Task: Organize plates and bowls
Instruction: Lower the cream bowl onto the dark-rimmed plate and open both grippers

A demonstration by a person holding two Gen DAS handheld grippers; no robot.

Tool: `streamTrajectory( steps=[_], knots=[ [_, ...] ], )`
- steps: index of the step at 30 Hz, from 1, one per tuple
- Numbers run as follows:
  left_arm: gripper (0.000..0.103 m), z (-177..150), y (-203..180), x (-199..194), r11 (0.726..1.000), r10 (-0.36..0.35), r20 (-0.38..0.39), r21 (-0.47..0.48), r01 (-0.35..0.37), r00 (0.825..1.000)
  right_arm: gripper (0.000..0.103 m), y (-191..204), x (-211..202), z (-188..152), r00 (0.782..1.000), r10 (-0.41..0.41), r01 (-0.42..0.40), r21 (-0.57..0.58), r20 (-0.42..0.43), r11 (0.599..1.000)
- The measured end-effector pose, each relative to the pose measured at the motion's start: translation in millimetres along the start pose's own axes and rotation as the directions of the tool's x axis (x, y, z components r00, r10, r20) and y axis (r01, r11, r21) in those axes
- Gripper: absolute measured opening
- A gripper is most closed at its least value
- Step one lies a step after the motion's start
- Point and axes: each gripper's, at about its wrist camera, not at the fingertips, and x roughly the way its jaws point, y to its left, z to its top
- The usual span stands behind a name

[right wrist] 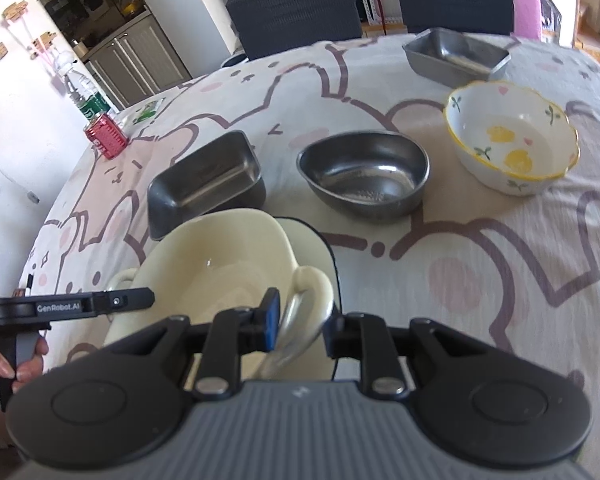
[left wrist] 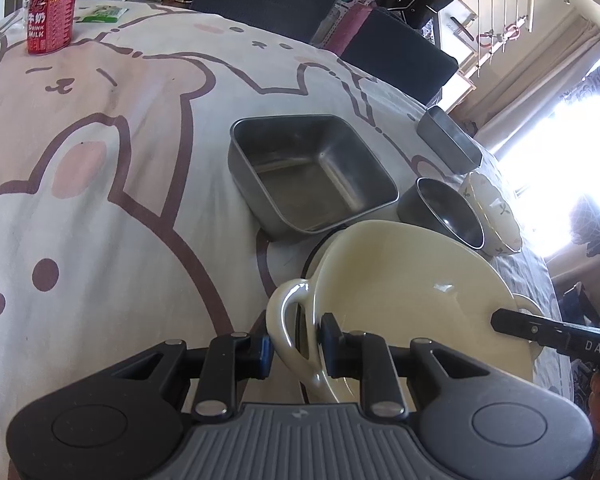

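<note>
A cream two-handled bowl (left wrist: 412, 292) is held between both grippers, just above a dark-rimmed plate (right wrist: 316, 240). My left gripper (left wrist: 296, 348) is shut on the bowl's near handle (left wrist: 284, 320). My right gripper (right wrist: 302, 326) is shut on the opposite handle (right wrist: 312, 292); the bowl (right wrist: 220, 256) fills the lower middle of the right wrist view. The right gripper shows in the left wrist view (left wrist: 540, 332), the left gripper in the right wrist view (right wrist: 100, 304).
On the bunny tablecloth stand a square steel tray (left wrist: 312, 172), a round steel bowl (right wrist: 364, 172), a flowered ceramic bowl (right wrist: 512, 140) and a second steel tray (right wrist: 456, 56). A red milk can (left wrist: 50, 16) and a bottle stand at the far edge. Dark chairs (right wrist: 296, 12) stand behind.
</note>
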Motion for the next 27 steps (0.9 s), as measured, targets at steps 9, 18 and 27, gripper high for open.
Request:
streamTrajectory(
  steps=[9, 18, 27],
  knots=[
    [0.025, 0.0, -3.1, 0.8, 1.000, 0.007, -0.004, 0.026, -0.007, 1.000, 0.027, -5.7, 10.1, -1.2, 0.998, -0.024, 0.026, 0.031, -0.049, 0.999],
    [0.025, 0.0, -4.6, 0.6, 0.999, 0.015, -0.001, 0.043, -0.015, 1.000, 0.028, -7.4, 13.1, -0.6, 0.998, -0.025, 0.027, 0.033, -0.057, 0.999],
    [0.025, 1.0, -15.2, 0.5, 0.994, 0.046, -0.004, 0.103, -0.045, 0.999, 0.034, 0.3, 17.6, -2.5, 0.994, -0.078, 0.076, -0.039, -0.072, 0.996]
  ],
)
